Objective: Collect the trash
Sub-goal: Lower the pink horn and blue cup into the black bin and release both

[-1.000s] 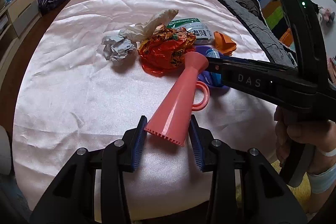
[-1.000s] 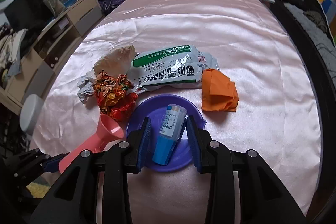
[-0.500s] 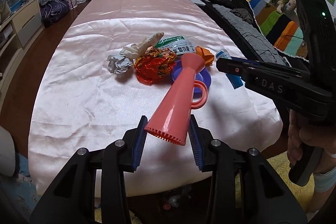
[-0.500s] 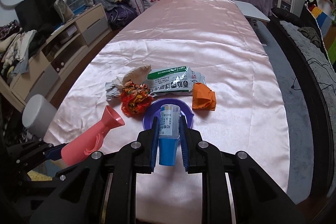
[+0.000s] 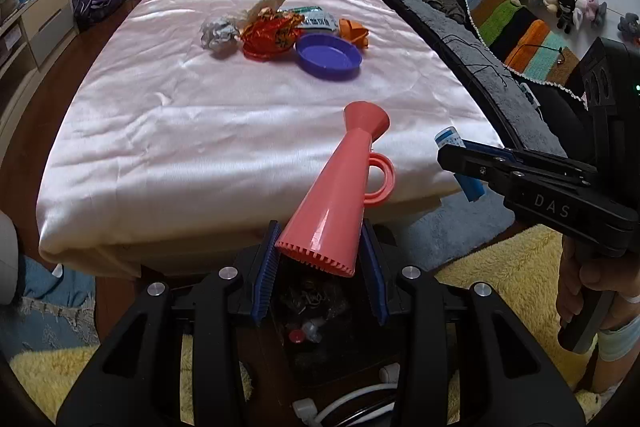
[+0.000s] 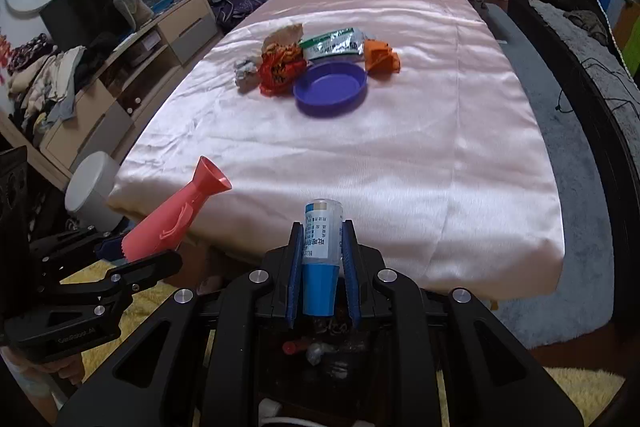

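Two tools, one item each: the left tool is clamped on the wide toothed end of a salmon-pink funnel-shaped horn with a ring handle, and the right tool is squeezing a small bottle with a blue base and printed label. Out on the pink-draped worktop sits one purple dish, with five bits of trash behind it: grey paper wad, red-orange wrapper, tan crumpled paper, green-white packet, orange scrap. Compared to a second ago, both tools have pulled way back off the near edge, over a dark bin holding junk, and the dish is now empty.
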